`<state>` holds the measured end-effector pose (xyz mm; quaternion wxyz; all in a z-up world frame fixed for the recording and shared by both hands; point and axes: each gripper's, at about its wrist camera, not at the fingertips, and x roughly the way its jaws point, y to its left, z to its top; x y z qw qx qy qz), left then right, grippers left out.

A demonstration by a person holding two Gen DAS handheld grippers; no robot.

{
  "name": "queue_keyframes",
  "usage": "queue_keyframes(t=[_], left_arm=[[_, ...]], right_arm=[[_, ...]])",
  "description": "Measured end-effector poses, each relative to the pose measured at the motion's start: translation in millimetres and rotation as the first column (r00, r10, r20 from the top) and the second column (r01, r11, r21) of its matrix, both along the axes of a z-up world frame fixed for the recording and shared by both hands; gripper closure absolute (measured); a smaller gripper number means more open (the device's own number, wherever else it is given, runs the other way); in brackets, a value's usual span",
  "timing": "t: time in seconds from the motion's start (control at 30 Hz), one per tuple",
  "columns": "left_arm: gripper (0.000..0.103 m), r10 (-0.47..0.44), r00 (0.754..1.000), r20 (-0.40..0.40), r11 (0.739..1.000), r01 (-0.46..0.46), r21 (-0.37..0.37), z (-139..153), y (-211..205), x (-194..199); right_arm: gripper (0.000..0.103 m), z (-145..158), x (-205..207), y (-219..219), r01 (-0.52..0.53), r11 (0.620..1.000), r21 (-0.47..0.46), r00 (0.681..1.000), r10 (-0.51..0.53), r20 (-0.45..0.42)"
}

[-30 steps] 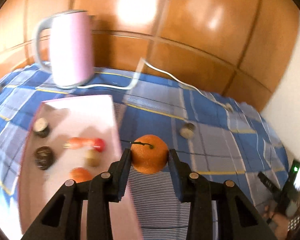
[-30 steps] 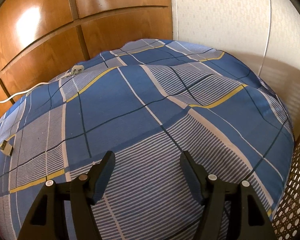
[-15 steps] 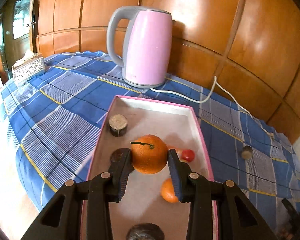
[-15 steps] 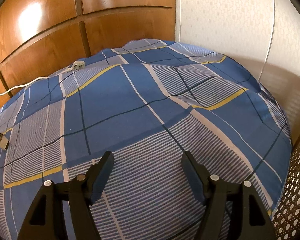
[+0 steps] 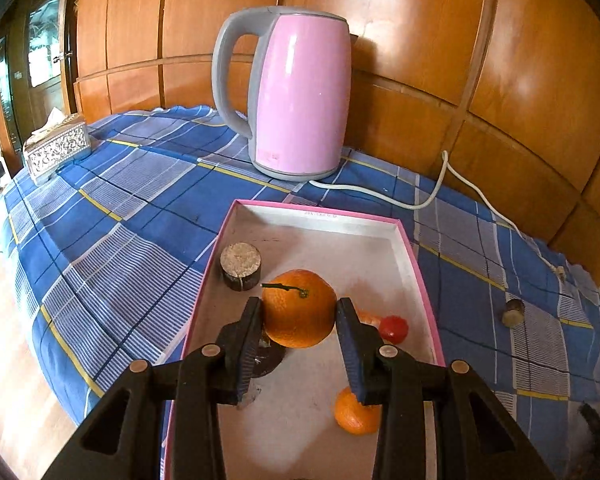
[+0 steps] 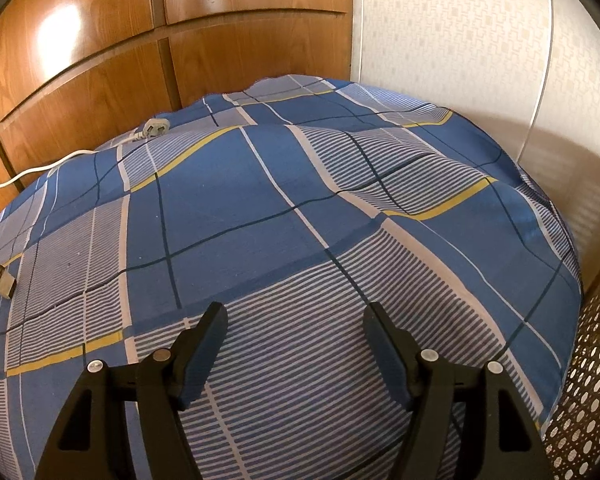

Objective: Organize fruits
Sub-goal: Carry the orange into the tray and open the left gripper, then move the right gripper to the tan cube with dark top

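- Wood-panel wall (image 5: 420, 40) behind, blue plaid cloth (image 5: 140, 208) over table.
- Vs 1 s ago: L view was aimed past tray's right edge at bare cloth; now it's over pink-rimmed tray (image 5: 416, 264), kettle (image 5: 300, 100) at 12 o'clock.
- Left gripper (image 5: 299, 316) fingers narrow, clamped on orange (image 5: 299, 312), held above tray.
- In tray: smaller orange (image 5: 354, 412) at 5 o'clock, red fruit (image 5: 394, 328) at 3, brown puck (image 5: 240, 266) at 10.
- R view only: right gripper (image 6: 295, 324) wide, nothing between fingers, over cloth; plug (image 6: 154, 128) at 11.
- R view barely changed.
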<state>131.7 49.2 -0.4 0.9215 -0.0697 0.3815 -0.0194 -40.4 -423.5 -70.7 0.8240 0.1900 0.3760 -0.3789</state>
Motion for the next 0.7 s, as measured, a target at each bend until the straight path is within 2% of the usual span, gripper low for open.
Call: queue_keyframes(t=[0.33,0.4,0.57,0.7], left_arm=[[0.062,0.043,0.999,-0.025,0.999,-0.043,0.007,-11.2,6.9,12.7],[0.054,0.047,0.999,-0.011,0.999,-0.047,0.013,-9.2,7.3,11.5],[0.051,0.048,0.999,0.01,0.999,-0.048,0.006,-4.0,7.0,5.1],[0.044,0.044,0.999,0.009,0.999,-0.044,-0.016,-3.3,5.6,-4.8]], right_arm=[[0.031,0.7,0.5,-0.1,0.0,1.0,0.001,1.0,0.0,0.0],[0.031,0.3,0.3,0.1,-0.001,1.0,0.001,1.0,0.001,0.0],[0.031,-0.2,0.1,-0.1,-0.001,1.0,0.002,1.0,0.001,-0.002],[0.031,-0.1,0.5,-0.1,-0.002,1.0,0.002,1.0,0.002,-0.003]])
